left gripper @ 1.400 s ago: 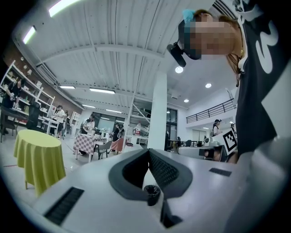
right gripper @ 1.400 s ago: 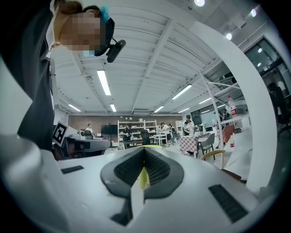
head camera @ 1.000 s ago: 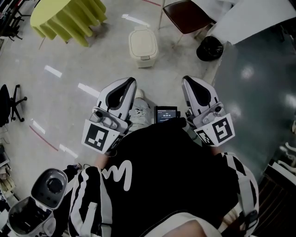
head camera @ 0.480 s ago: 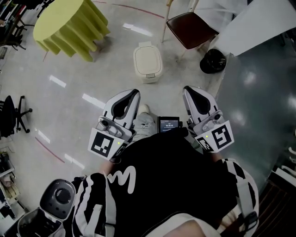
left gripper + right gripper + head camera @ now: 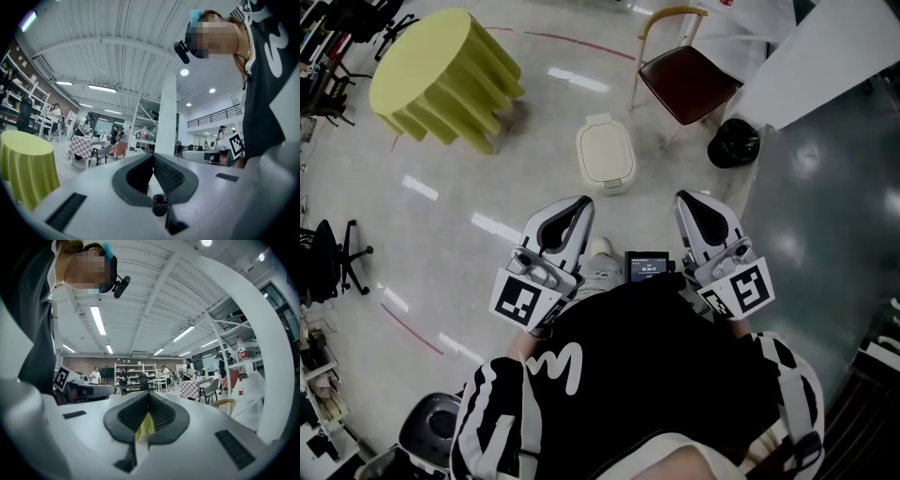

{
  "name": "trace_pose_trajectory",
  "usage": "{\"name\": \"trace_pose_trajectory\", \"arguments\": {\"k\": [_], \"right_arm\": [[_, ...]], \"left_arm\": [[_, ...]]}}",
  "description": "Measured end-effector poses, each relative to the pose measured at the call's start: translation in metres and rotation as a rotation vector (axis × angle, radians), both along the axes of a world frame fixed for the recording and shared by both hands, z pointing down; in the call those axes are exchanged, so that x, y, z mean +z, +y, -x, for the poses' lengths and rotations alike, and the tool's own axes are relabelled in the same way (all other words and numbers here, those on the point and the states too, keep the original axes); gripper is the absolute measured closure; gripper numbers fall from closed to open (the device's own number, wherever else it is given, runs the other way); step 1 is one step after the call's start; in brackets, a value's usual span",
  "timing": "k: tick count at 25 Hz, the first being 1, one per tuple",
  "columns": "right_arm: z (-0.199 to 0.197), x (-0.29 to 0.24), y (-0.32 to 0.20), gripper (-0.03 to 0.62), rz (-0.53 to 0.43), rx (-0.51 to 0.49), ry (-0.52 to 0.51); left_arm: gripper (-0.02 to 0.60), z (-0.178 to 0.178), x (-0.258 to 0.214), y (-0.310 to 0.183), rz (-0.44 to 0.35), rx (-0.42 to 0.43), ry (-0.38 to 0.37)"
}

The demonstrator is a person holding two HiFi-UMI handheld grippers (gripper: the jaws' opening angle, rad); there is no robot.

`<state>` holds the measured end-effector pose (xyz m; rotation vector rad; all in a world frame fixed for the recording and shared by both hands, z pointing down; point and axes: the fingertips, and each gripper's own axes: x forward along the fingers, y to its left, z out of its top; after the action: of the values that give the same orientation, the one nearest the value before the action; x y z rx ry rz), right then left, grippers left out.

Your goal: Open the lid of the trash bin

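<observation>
Pale polished concrete floor fills the head view, inside a large hall with white roof beams and strip lights. 2 white grippers are held side by side at waist height, both pointing forward.

Left gripper: its 2 jaws are pressed together at the tips, with nothing between them. Right gripper: its jaws also meet at the tips and carry nothing. A yellow patch shows through the hollow behind its pads; it may be the yellow table beyond, but that is hard to tell.

Trash bin: cream, standing on the floor ahead of both grippers, roughly between their lines and well apart from each. Its lid lies flat and closed.

A round table with a yellow cloth stands ahead and far to the left of the left gripper. A brown-seated chair and a black bag sit ahead of the right gripper. A small screen sits between the 2 grippers, near the person's body.
</observation>
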<state>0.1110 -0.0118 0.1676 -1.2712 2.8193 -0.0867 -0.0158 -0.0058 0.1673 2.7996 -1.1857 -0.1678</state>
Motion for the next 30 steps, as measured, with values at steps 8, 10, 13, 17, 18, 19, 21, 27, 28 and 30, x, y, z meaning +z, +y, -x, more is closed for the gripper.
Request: {"name": "trace_pose_trajectory", "arguments": {"k": [8, 10, 13, 17, 18, 19, 21, 27, 28, 30], "right_arm": [[0.012, 0.0, -0.035, 0.589, 0.0, 0.025, -0.001], [0.015, -0.001, -0.043, 0.589, -0.001, 0.029, -0.002], [0.021, 0.0, -0.056, 0.589, 0.003, 0.036, -0.004], [0.027, 0.002, -0.073, 0.589, 0.006, 0.041, -0.003], [0.028, 0.003, -0.077, 0.589, 0.006, 0.043, -0.002], [0.029, 0.003, -0.08, 0.589, 0.005, 0.045, -0.001], [0.03, 0.002, -0.084, 0.591, 0.002, 0.05, -0.001], [0.03, -0.003, -0.089, 0.589, 0.0, 0.047, 0.003], [0.029, -0.002, -0.091, 0.589, 0.0, 0.043, 0.003], [0.027, 0.0, -0.095, 0.589, 0.002, 0.033, 0.005]], "left_arm": [[0.574, 0.012, -0.003, -0.036, -0.006, 0.029, -0.003], [0.574, 0.014, -0.003, -0.044, -0.005, 0.04, -0.002], [0.574, 0.019, -0.002, -0.058, -0.003, 0.048, -0.005], [0.574, 0.025, 0.001, -0.077, 0.0, 0.056, -0.008], [0.574, 0.026, 0.001, -0.081, -0.001, 0.058, -0.008], [0.574, 0.026, 0.002, -0.084, -0.001, 0.06, -0.009], [0.574, 0.027, 0.002, -0.088, -0.005, 0.066, -0.01], [0.574, 0.029, -0.002, -0.095, -0.013, 0.057, -0.004], [0.574, 0.029, -0.002, -0.097, -0.014, 0.052, -0.004], [0.574, 0.028, -0.001, -0.1, -0.015, 0.037, -0.003]]}}
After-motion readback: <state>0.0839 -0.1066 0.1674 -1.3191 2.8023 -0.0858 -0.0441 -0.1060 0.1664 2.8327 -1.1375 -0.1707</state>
